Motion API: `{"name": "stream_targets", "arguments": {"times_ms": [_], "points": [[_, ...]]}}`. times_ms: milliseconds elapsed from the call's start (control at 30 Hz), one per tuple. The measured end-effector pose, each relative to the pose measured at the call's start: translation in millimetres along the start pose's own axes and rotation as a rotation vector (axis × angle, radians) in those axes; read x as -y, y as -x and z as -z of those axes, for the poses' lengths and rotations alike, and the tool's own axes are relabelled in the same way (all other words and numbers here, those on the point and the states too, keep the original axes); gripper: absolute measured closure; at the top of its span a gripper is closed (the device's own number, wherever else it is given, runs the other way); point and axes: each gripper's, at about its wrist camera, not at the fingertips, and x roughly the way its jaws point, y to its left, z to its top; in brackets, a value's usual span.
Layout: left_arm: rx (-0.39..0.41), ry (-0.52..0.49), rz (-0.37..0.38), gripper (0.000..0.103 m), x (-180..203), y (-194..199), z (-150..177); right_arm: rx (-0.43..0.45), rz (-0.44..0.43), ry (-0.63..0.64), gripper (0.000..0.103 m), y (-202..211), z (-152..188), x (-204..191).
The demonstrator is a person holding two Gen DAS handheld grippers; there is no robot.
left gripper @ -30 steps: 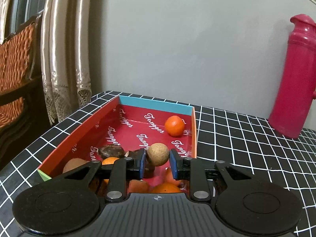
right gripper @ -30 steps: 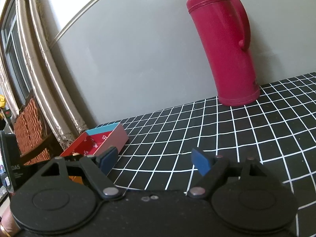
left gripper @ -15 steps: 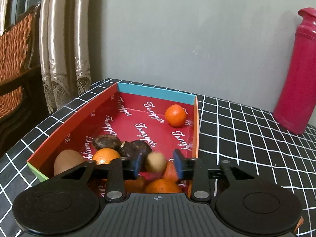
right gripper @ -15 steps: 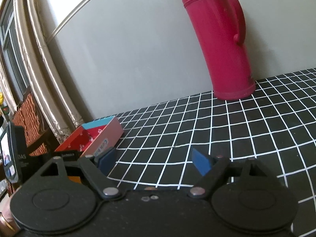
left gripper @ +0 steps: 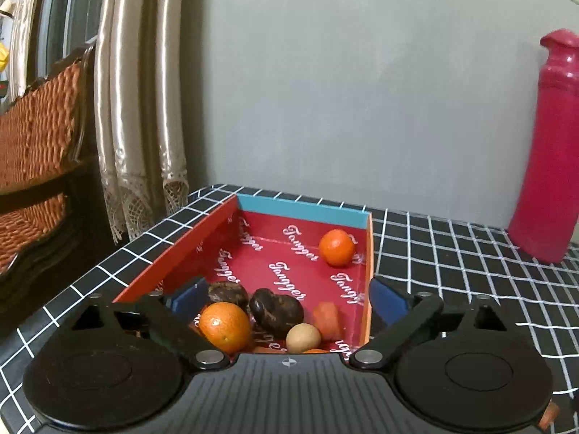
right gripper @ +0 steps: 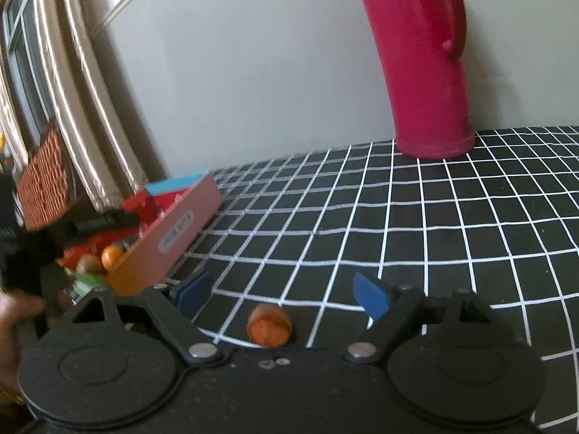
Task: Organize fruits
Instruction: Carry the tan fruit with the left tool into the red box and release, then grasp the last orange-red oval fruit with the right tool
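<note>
A red box [left gripper: 181, 253] holds the fruits: two oranges [left gripper: 224, 325] [left gripper: 336, 247], two dark wrinkled fruits [left gripper: 277, 311], a carrot piece [left gripper: 327, 320] and a small tan round fruit [left gripper: 303, 338]. My left gripper [left gripper: 289, 298] hovers over the box's near end. Its jaws are opening wide, with nothing pressed between them, and the tan fruit lies in the box below. In the right wrist view my right gripper [right gripper: 282, 293] stands open over the checked table. An orange carrot stub [right gripper: 269, 327] lies on the cloth between its fingers, untouched. The box [right gripper: 170, 235] is to its left.
A tall pink thermos [right gripper: 423, 61] stands at the back by the grey wall, also at the right edge [left gripper: 553, 152] of the left wrist view. Curtains and a wicker chair [left gripper: 32, 152] are left of the table's edge. A hand [right gripper: 14, 307] shows low on the left.
The left gripper let go of the tan round fruit, which dropped into the box among the other fruits, and its jaws spread wide. The right view tipped down, bringing the carrot stub into sight.
</note>
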Motion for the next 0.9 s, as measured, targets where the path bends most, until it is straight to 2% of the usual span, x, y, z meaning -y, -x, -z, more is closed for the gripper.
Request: {"name": "stream_targets", "arguments": {"times_ms": [200,300,333,400,467,567,667,900], "points": [[0.015,-0.048,0.023,0.003,-0.4,10.3,2.6,-0.044,0.021,0.057,0.015,-7.0,5.6,-10.1],[0.016,-0.053,0.010,0.002,-5.5,11.5,2.6,-0.066,0.024,0.075,0.016,-13.0,7.1,-14.9],[0.013,-0.051,0.009,0.002,-7.5,11.2,2.3,-0.072,0.016,0.072,0.018,-14.6,7.8,-15.1],[0.004,-0.046,0.012,0.000,-11.7,11.1,2.5,-0.083,0.005,0.062,0.030,-18.5,8.9,-15.0],[-0.004,-0.046,0.019,0.000,-12.8,11.0,2.7,-0.103,-0.003,0.043,0.047,-24.4,8.7,-13.2],[-0.006,-0.056,0.023,0.000,-14.5,12.2,3.8,-0.127,-0.012,0.014,0.050,-32.2,10.3,-9.9],[-0.010,-0.056,0.022,0.000,-16.4,11.8,2.8,-0.132,0.001,0.035,0.050,-35.6,11.6,-13.2],[-0.033,-0.043,0.013,0.000,-22.3,8.5,2.8,-0.139,0.038,0.096,0.059,-39.1,13.2,-23.1]]}}
